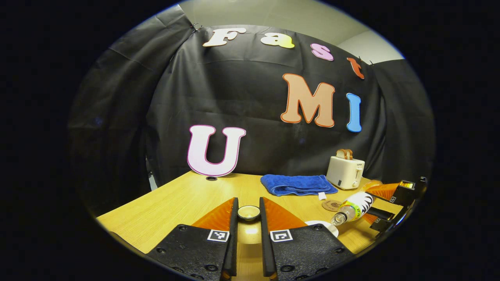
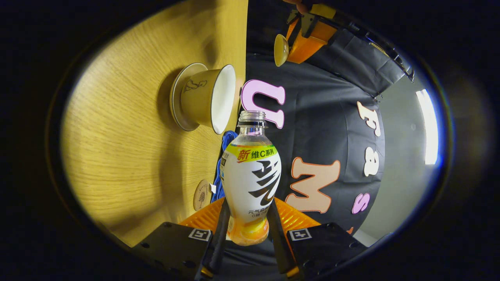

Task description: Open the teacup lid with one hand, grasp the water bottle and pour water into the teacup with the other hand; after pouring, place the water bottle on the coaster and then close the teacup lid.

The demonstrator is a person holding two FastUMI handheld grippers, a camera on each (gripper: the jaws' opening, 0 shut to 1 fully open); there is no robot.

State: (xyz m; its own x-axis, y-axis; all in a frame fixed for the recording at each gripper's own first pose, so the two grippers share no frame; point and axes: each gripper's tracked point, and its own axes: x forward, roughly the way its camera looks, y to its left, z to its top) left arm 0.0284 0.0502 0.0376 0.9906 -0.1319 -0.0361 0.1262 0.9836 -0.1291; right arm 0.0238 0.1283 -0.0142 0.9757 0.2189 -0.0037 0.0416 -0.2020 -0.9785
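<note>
My right hand-held gripper (image 2: 246,228) pinches the tipped water bottle (image 2: 252,179); my left hand-held gripper (image 1: 248,218) pinches the lid (image 1: 249,212). Aimed badly, water could miss the teacup (image 2: 207,97) onto the bench (image 2: 129,156).

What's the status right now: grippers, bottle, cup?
Left gripper shut on teacup lid, lifted. Right gripper shut on water bottle, uncapped, tipped toward open teacup. Coaster free beside blue towel.

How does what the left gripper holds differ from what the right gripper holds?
The left gripper holds the teacup lid, small, round and level; the right gripper holds the water bottle, tall, labelled and tipped on its side toward the teacup. The lid is held off the cup; the bottle is uncapped, its mouth near the cup's rim. Both are held between two fingers above the table.
</note>
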